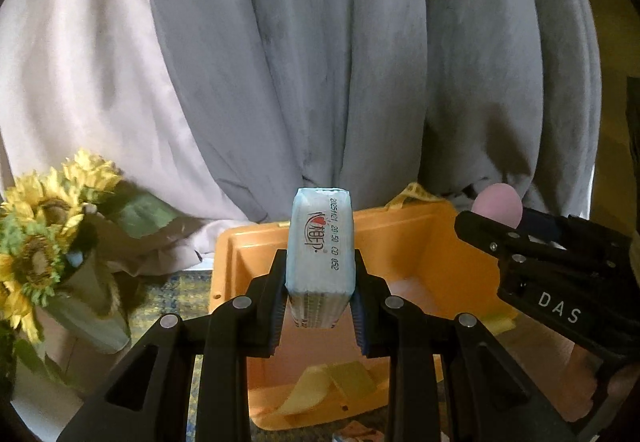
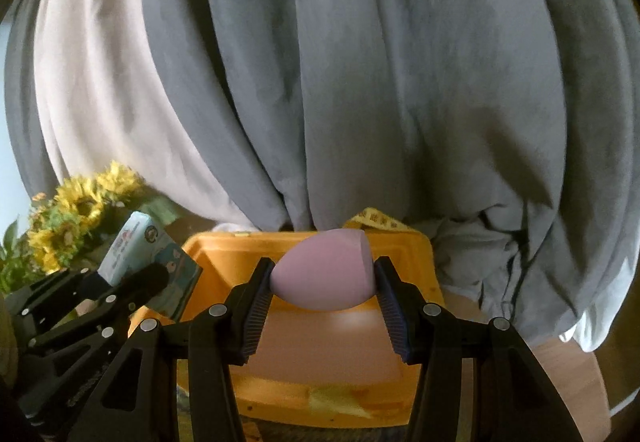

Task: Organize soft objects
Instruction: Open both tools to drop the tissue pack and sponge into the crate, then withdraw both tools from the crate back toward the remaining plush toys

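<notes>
My left gripper (image 1: 320,278) is shut on a light blue tissue pack (image 1: 321,250) with printed text, held upright above the orange bin (image 1: 424,242). My right gripper (image 2: 323,284) is shut on a pink egg-shaped makeup sponge (image 2: 324,268), held over the same orange bin (image 2: 412,254). The right gripper also shows in the left wrist view (image 1: 480,217) at the right, with the pink sponge (image 1: 498,203) at its tips. The left gripper with the tissue pack (image 2: 150,262) shows at the left of the right wrist view. Yellow pieces (image 1: 332,382) lie in the bin.
Grey and white curtains (image 1: 320,61) hang right behind the bin. A bunch of artificial sunflowers (image 1: 44,238) in paper wrap stands at the left. A patterned cloth (image 1: 176,294) covers the surface beside the bin. A yellow strap (image 2: 376,219) lies at the bin's far rim.
</notes>
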`<state>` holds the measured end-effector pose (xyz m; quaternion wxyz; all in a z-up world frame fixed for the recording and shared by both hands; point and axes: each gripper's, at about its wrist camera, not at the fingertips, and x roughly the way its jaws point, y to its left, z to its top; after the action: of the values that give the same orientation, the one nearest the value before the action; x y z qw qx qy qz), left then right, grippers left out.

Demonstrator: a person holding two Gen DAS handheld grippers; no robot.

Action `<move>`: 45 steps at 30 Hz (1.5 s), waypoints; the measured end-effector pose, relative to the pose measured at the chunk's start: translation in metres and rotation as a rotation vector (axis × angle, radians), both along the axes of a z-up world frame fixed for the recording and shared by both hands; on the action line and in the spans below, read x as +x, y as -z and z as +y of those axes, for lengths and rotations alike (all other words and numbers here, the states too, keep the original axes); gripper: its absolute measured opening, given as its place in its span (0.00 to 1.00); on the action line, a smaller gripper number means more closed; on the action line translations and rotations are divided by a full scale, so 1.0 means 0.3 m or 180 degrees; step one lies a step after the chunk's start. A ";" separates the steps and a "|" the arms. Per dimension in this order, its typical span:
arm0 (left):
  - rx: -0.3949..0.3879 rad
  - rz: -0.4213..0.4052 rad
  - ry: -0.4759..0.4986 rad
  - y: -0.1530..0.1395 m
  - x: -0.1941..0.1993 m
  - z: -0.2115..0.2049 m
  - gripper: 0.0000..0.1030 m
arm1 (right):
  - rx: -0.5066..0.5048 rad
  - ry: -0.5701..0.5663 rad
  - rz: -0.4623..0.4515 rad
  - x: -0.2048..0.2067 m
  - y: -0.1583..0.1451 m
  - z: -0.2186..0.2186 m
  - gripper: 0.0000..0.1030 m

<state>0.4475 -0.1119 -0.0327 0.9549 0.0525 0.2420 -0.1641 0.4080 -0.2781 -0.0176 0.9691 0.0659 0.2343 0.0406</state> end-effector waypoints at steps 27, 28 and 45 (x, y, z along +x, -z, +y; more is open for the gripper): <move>0.0123 0.0027 -0.0324 -0.009 -0.021 0.018 1.00 | -0.0099 0.0308 0.0171 0.018 0.031 -0.061 0.86; 0.0135 0.0011 -0.0335 -0.015 -0.033 0.021 1.00 | -0.0114 0.0321 0.0145 0.000 0.021 -0.058 0.87; 0.0125 -0.0387 -0.0302 -0.136 -0.363 0.064 1.00 | -0.0144 0.0480 -0.0233 -0.346 -0.101 -0.058 0.92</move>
<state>0.3387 -0.0926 0.0081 0.9733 0.0695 0.1889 -0.1105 0.3044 -0.2954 0.0127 0.9786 0.0598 0.1939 -0.0354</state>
